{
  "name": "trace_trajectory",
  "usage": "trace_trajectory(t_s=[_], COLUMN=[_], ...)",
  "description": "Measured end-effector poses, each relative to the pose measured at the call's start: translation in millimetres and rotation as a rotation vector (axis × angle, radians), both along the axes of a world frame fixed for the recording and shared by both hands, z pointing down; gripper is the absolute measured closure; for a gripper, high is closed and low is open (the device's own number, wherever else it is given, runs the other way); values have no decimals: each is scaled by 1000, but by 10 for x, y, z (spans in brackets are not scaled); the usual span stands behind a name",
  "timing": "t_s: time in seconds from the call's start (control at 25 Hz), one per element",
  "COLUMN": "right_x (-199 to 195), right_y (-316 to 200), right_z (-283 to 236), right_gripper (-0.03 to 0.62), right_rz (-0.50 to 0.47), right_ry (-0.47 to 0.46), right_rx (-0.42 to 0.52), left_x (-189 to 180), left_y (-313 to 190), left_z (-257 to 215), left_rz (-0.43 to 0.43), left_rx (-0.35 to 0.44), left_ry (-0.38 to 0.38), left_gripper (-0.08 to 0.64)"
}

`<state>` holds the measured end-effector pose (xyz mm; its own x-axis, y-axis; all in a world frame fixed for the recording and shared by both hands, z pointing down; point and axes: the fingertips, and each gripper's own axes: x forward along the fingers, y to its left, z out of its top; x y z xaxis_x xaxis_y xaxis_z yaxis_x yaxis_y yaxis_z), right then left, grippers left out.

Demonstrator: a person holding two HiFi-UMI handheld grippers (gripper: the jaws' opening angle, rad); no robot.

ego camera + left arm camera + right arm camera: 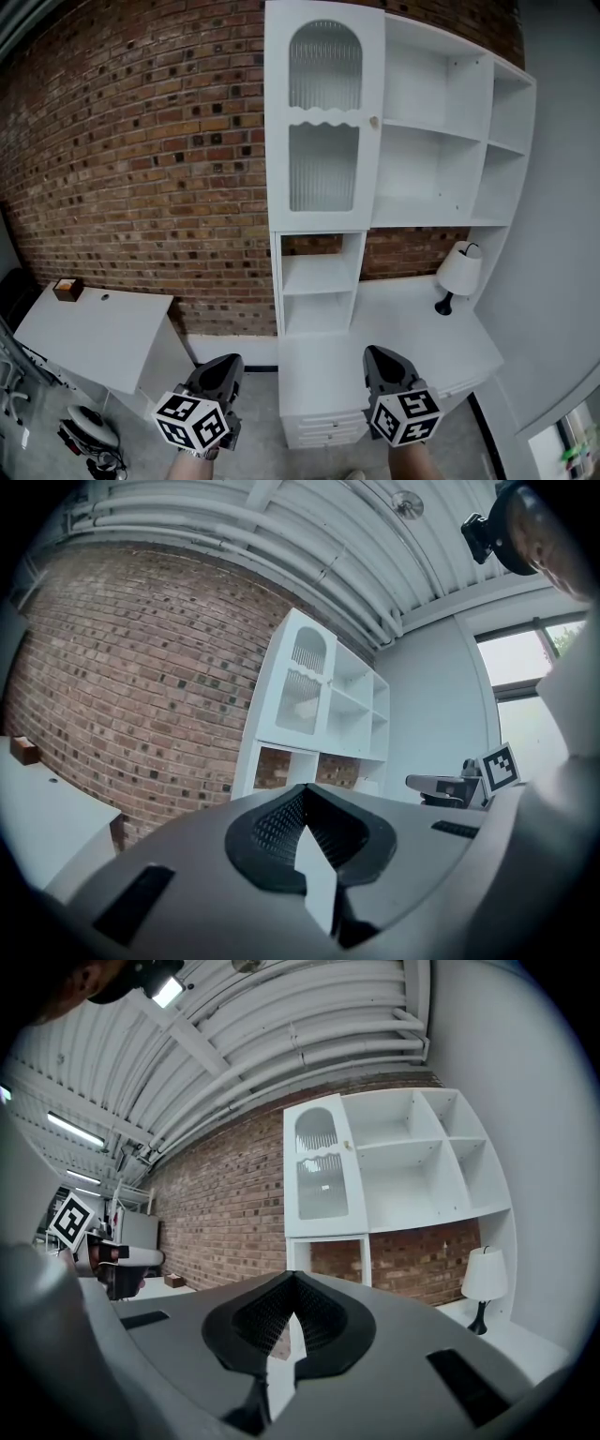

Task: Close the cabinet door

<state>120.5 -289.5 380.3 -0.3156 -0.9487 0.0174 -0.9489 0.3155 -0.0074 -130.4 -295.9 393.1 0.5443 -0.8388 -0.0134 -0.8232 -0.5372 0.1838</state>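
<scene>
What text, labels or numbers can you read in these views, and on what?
None readable in any view.
Marker cubes: square black-and-white patterns only, no letters or digits.
Pale patch on the glass of the cabinet door: too small to read.

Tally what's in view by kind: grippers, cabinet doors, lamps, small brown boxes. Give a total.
grippers: 2 (left gripper, right gripper)
cabinet door: 1
lamp: 1
brown box: 1
total: 5
</scene>
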Motion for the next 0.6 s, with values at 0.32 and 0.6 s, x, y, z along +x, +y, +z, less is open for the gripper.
trace_trajectory(t_s=[0.32, 0.6], right_x=[-20, -44], right_y=[-44, -45], right_z=[-28, 0], right_gripper=[565, 566], right_rz=[-6, -7], right_ry=[13, 20], right_rx=[-5, -12], left_x=[90, 91], left_y=[-63, -83], left_z=[-30, -7], left_rz=[10, 15], left_rx=[7, 4], left_ry=[-11, -7], left_gripper=[552, 552])
